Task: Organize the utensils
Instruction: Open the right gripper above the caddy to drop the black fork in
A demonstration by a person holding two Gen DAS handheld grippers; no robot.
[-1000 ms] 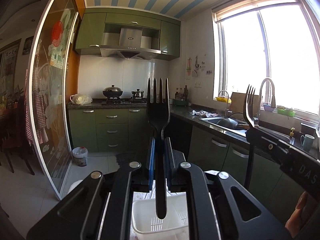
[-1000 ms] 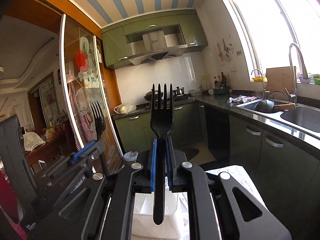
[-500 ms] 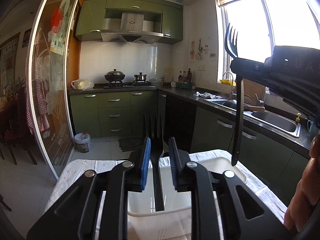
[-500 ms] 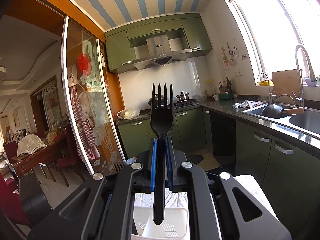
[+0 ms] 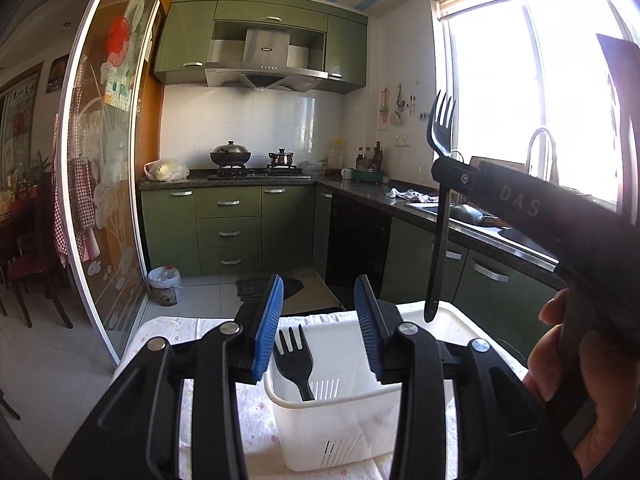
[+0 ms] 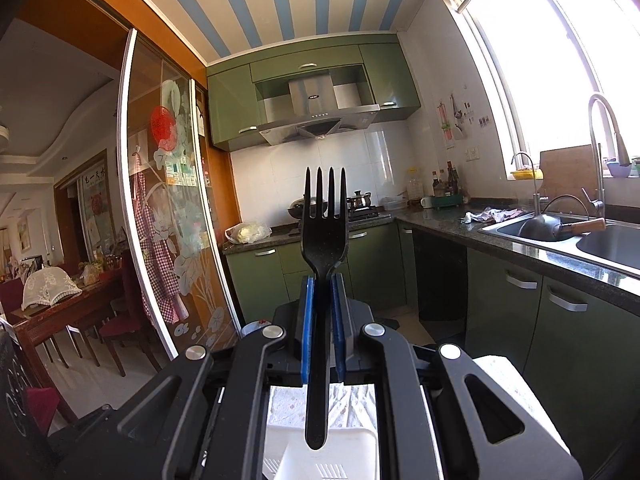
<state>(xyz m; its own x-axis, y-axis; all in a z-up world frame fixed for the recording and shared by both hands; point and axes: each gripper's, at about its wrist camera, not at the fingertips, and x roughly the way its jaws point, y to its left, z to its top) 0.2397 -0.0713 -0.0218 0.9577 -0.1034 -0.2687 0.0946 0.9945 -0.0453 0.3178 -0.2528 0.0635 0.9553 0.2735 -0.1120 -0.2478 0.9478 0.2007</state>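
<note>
Standing in the white perforated plastic utensil basket (image 5: 340, 412), a black plastic fork (image 5: 295, 360) leaned with tines up and handle down inside, its long axis near upright and tilted slightly left. The left tongs (image 5: 319, 322) hovered just above it, jaws opening, blue pads (image 5: 269, 324) apart and clear of the fork, which lay below the gap between them. The right tongs (image 6: 323, 320) were clamped narrow on a second black plastic fork (image 6: 323, 240), gripped at the neck, tines pointing straight up, handle hanging down over the basket rim (image 6: 320, 440). Its long axis was vertical. In the left wrist view this fork (image 5: 439, 208) hung over the basket's far right corner. The basket sat on a table with a pale floral cloth (image 5: 192, 332).
</note>
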